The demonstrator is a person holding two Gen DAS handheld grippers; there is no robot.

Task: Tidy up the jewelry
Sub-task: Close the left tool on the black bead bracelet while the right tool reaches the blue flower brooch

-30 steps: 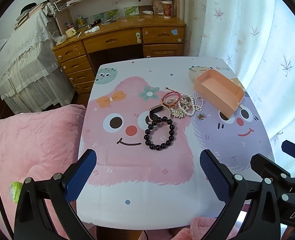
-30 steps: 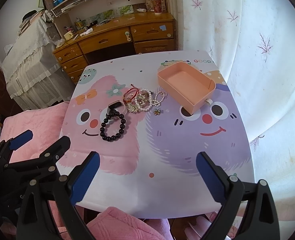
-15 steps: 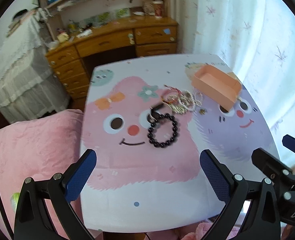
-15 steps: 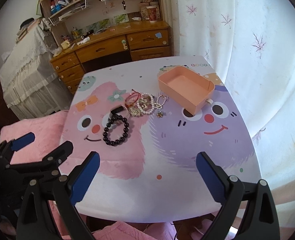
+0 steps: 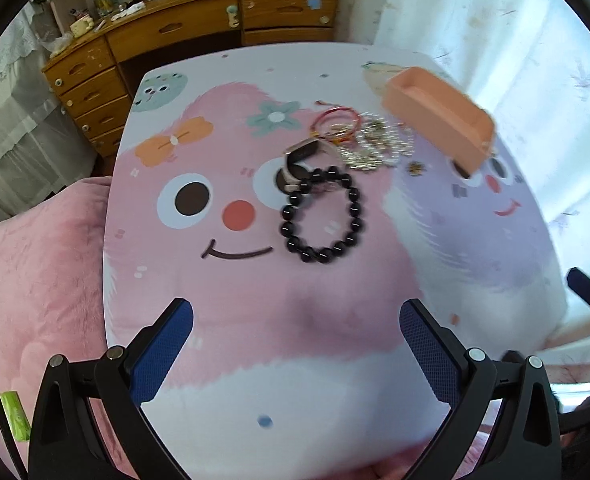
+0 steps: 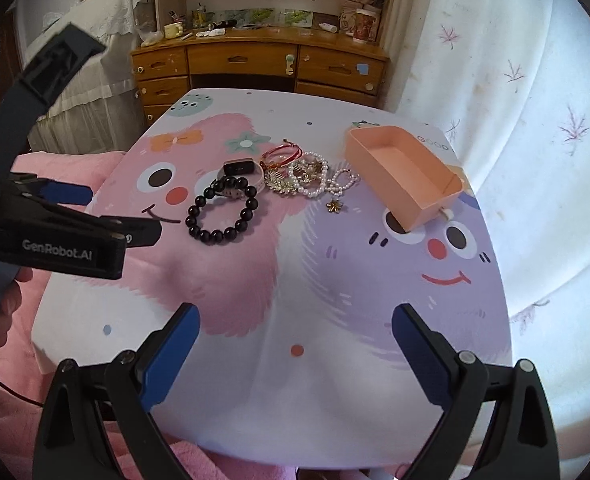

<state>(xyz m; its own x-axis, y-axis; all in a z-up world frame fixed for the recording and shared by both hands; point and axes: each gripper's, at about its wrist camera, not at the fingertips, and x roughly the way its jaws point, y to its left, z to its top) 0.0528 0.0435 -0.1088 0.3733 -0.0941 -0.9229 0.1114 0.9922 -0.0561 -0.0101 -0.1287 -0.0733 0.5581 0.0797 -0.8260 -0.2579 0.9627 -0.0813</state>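
Observation:
A pile of jewelry lies mid-table: a black bead bracelet, a watch, red bangles, pearl strands and a small gold flower charm. An empty orange box stands to the right of the pile. My left gripper is open and empty, above the table's near part. My right gripper is open and empty, above the near right part. The left gripper also shows in the right wrist view, beside the bracelet.
The low table carries a pink and purple cartoon cloth. A pink blanket lies to its left. A wooden desk with drawers stands behind, a white curtain on the right.
Both grippers have moved forward and lower toward the table; the jewelry looks larger and nearer. The left gripper now reaches close to the black bracelet. Nothing was picked up.

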